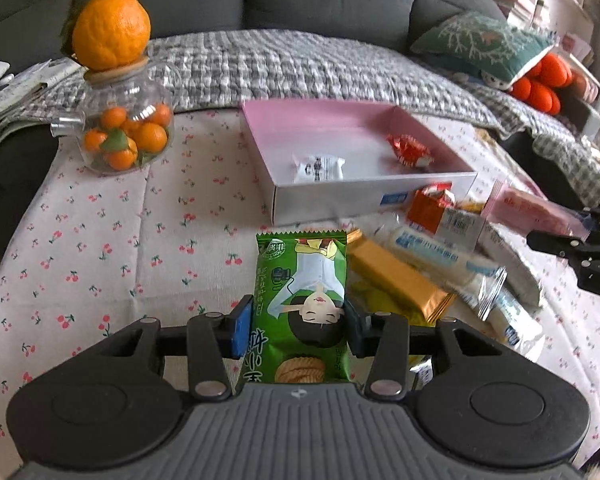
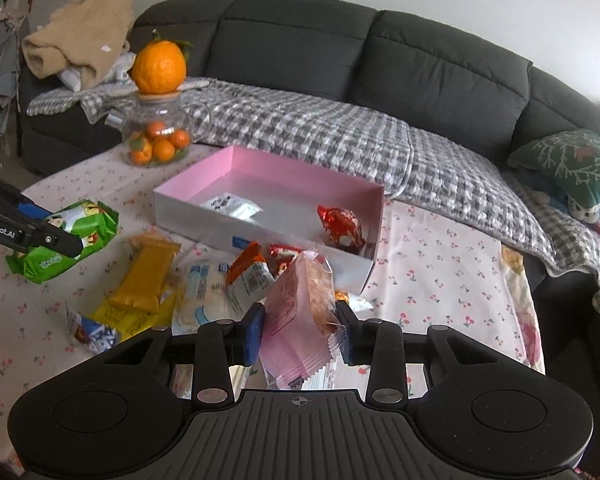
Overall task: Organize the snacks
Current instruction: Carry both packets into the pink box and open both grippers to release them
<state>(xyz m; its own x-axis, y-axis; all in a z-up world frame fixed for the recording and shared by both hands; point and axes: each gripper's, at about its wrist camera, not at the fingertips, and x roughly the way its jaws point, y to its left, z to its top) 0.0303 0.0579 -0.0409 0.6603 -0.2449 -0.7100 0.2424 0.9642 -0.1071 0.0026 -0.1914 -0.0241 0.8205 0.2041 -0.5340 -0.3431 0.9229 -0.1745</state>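
My left gripper (image 1: 298, 322) is shut on a green snack packet (image 1: 302, 280) and holds it above the tablecloth, in front of the pink box (image 1: 340, 210). My right gripper (image 2: 300, 330) is shut on a pink snack packet (image 2: 300, 312) over the snack pile. The pink box (image 2: 192, 216) holds a white packet (image 2: 232, 206) and a red wrapped snack (image 2: 340, 226). Loose snacks lie in front of it: a gold bar (image 2: 144, 276), a white-blue packet (image 2: 204, 296) and an orange-white packet (image 2: 248, 276). The left gripper with the green packet (image 2: 68, 236) shows at the left in the right wrist view.
A glass jar of small oranges (image 1: 126, 128) with a large orange (image 1: 110, 26) on its lid stands at the table's back left. A dark sofa (image 2: 340, 52) with a checked blanket (image 2: 320, 132) runs behind the table. A green cushion (image 2: 572, 164) lies at the right.
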